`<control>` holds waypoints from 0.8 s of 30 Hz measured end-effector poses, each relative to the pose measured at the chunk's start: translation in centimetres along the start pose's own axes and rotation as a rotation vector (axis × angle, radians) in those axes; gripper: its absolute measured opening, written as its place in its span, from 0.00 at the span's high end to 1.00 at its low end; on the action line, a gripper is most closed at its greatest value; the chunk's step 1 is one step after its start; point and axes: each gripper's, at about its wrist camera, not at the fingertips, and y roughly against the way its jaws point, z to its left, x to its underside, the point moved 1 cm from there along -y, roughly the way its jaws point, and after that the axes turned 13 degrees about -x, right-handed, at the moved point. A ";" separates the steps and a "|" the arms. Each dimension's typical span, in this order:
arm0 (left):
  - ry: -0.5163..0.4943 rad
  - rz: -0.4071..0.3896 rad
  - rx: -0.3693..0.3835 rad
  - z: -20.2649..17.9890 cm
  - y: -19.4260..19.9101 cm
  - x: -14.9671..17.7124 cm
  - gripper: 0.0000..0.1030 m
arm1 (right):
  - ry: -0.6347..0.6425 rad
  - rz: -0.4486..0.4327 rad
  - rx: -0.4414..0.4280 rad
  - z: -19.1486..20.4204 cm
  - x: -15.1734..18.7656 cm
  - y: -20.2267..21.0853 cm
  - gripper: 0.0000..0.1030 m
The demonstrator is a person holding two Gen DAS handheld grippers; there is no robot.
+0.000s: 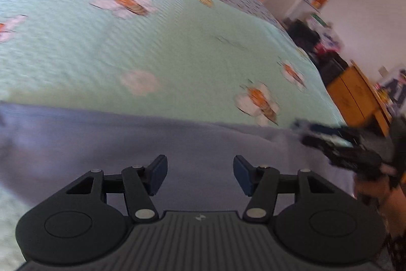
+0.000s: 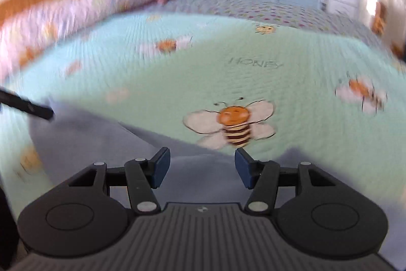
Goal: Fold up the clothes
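**Both Grippers Open Above Garment**

The flat lavender-grey cloth garment lies spread on the mint-green quilted bee-print bedspread, at its near edge. Left gripper: blue-padded fingers spread, nothing between them. Right gripper: fingers likewise spread, empty, above the garment's edge.

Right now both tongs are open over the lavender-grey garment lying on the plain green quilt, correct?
Not quite: the quilt is not plain. The pale green quilt is printed with orange-and-white bees, clearest in the right wrist view. The rest holds: the left tongs and right tongs both stand open with nothing between them, over the lavender-grey garment.
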 end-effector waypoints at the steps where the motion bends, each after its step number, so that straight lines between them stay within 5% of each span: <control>1: -0.021 0.017 0.009 -1.3 -0.8 0.3 0.41 | 0.043 0.024 -0.008 -0.5 -0.4 -0.6 0.44; 7: -0.120 0.078 -0.014 -4.5 -4.8 2.0 0.41 | 0.225 0.144 -0.113 -1.6 -1.0 -4.1 0.44; 13: -0.134 0.082 0.007 -4.2 -5.3 2.4 0.37 | 0.243 0.209 -0.186 -2.5 0.3 -5.3 0.45; 18: -0.145 0.076 0.009 -4.6 -5.3 2.7 0.32 | 0.321 0.247 -0.205 -1.4 0.4 -5.2 0.61; 24: -0.181 0.061 0.004 -5.3 -5.4 3.1 0.24 | 0.189 0.328 -0.353 -4.2 -1.5 -5.9 0.61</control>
